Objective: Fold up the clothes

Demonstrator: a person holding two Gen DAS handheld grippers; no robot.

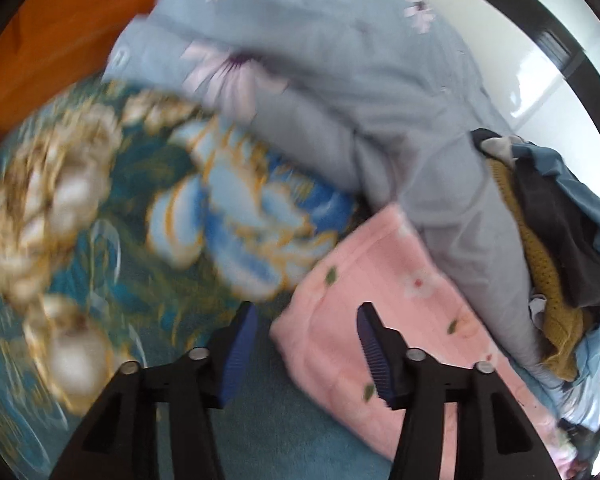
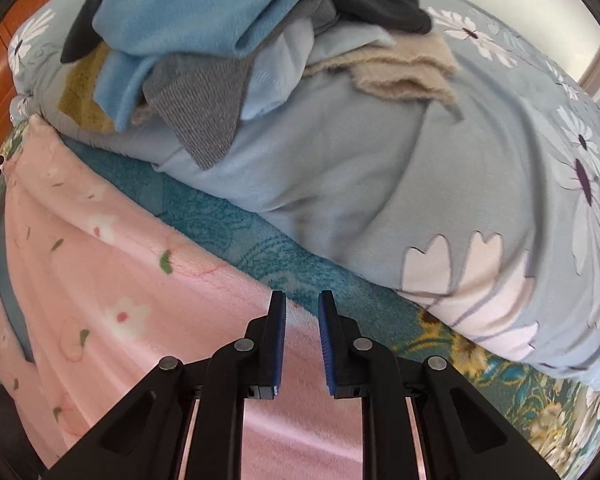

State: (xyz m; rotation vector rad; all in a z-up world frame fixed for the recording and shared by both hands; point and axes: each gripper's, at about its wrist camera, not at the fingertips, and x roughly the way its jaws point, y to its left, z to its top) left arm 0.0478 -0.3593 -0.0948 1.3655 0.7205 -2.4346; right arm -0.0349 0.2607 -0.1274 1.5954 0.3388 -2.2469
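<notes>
Pink fleece garment (image 2: 112,280) spread on the bed (image 2: 228,220)
Left tool (image 1: 306,316) hovers wide open above it; right tool (image 2: 302,300) stands narrowly parted, gripping nothing.

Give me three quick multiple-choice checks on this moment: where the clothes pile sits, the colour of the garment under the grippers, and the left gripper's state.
1. The clothes pile lies on:
A. the grey-blue floral duvet
B. the floor
C. a chair

2. The fleece garment under the grippers is:
A. yellow
B. pink with small flowers
C. plain black

3. The left gripper is:
A. shut on the garment
B. shut on nothing
C. open, nothing between its fingers

Answers:
1 A, the pile rests on top of the duvet.
2 B, pink fleece with white blossoms.
3 C, the blue pads stand apart above the garment's edge.
</notes>
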